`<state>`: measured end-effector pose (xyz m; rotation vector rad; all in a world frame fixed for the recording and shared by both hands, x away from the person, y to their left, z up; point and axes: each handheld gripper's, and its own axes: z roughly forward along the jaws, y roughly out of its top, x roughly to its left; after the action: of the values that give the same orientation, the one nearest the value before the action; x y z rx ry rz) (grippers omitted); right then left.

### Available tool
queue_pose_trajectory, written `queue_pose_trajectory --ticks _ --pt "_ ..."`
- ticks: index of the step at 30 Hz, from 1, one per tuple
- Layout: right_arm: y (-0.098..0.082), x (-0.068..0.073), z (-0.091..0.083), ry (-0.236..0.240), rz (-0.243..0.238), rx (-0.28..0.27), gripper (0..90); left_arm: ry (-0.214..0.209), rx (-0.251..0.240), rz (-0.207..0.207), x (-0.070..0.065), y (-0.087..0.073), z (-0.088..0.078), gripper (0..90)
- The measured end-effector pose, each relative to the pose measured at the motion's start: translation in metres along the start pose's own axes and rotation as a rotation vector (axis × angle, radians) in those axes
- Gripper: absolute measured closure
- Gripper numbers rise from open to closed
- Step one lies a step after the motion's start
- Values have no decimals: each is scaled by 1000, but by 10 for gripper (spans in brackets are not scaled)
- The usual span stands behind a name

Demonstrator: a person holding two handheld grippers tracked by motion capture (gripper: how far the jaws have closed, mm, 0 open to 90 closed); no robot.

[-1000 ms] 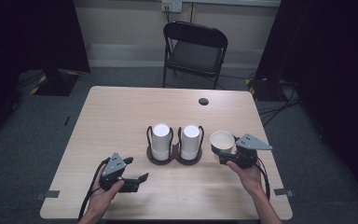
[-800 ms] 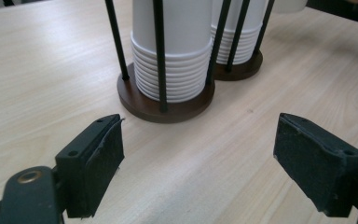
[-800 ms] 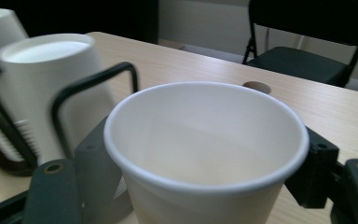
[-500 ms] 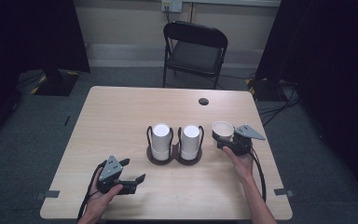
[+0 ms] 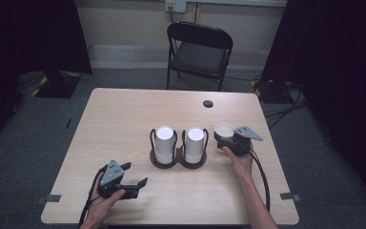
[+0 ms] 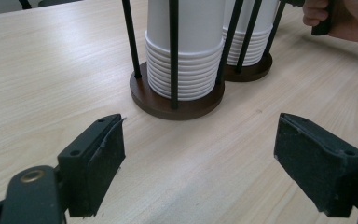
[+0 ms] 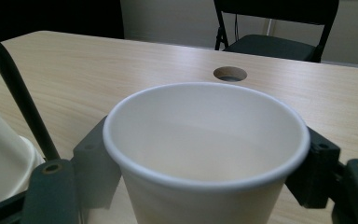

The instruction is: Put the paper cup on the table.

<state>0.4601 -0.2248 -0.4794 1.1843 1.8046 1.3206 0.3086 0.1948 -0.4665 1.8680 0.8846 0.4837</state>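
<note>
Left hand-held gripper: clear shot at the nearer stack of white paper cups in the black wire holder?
Probably yes. The left hand-held gripper is open and faces the nearer stack of white paper cups across bare table. The black wire holder has upright rods around the stack, so a side grip looks awkward; lifting from above seems freer.

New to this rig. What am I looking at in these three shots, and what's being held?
No robot here: a person at a table holds a two-jaw gripper in each hand. The wide shot is from a fixed camera above, looking down. The other two come from cameras riding on the grippers, looking along their black jaws.

On the table stands a dark rack with two stacks of upside-down white paper cups: left stack, right stack. A round hole is cut in the far side of the tabletop, and a folding chair stands behind the table.

The right gripper holds one upright paper cup between its jaws, beside the rack. The left gripper is open and holds nothing, aimed at the rack.
</note>
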Motion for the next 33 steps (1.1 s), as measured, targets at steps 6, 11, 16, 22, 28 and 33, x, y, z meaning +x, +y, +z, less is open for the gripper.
queue_pose_trajectory --ticks 6,11,16,22,28,33 --pt "-1 1 -4 -2 -14 6 246 7 0 -3 2 -1 -1 163" --pt "-1 2 -7 -9 -23 27 245 12 -9 -12 3 -1 -2 164" --pt "-1 2 -10 -8 -24 49 238 19 -12 -9 4 -1 -2 164" --pt "-3 4 -12 -19 -36 49 230 27 -12 -5 5 -2 -2 165" --pt "-5 2 -16 -6 -37 67 219 26 -8 7 4 -1 -2 168" --pt "-6 2 -17 -3 -38 80 210 24 -12 4 4 -2 -2 171"
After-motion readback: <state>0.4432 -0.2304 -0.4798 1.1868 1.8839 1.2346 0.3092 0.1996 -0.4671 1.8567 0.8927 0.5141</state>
